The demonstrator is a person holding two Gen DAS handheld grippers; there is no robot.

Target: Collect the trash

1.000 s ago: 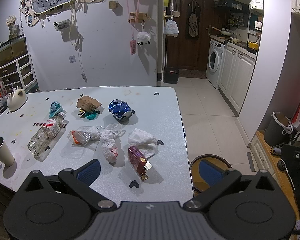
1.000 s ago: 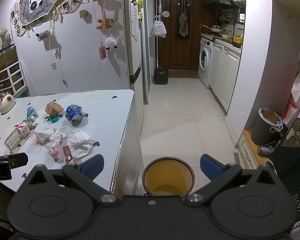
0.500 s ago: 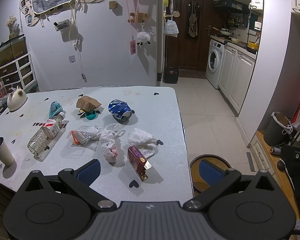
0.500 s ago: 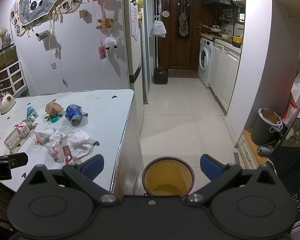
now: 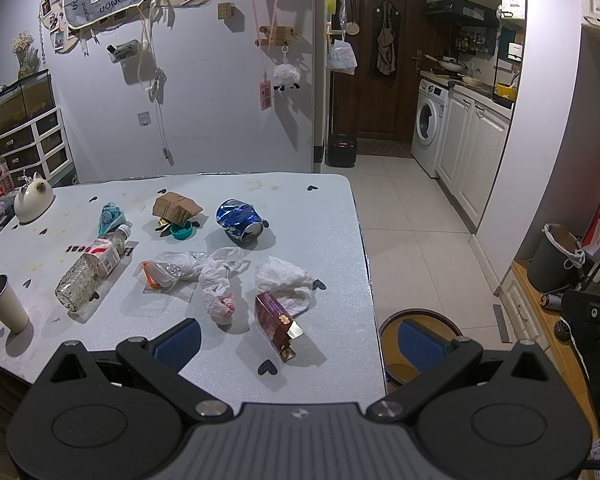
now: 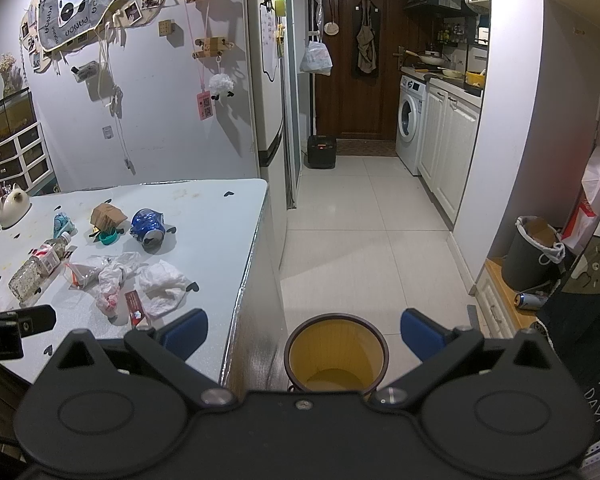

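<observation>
Trash lies scattered on the pale table [image 5: 332, 216]: a maroon carton [image 5: 276, 325], a crumpled white tissue [image 5: 286, 280], a white plastic bag [image 5: 216, 284], a clear wrapper [image 5: 164, 274], a crushed blue can [image 5: 239, 221], a brown paper wad [image 5: 175, 208], a teal cap [image 5: 181, 232] and an empty plastic bottle [image 5: 90, 270]. My left gripper [image 5: 298, 342] hovers open over the table's near edge, just short of the carton, holding nothing. My right gripper [image 6: 302, 330] is open and empty above the yellow-lined bin [image 6: 336, 354] on the floor beside the table.
A paper cup [image 5: 4, 302] stands at the table's near left, a white cat-shaped pot [image 5: 32, 200] at the far left. A tiled corridor [image 6: 364, 224] runs toward a washing machine [image 6: 410, 120]. A grey bucket [image 6: 534, 250] and a can [image 6: 530, 300] sit at right.
</observation>
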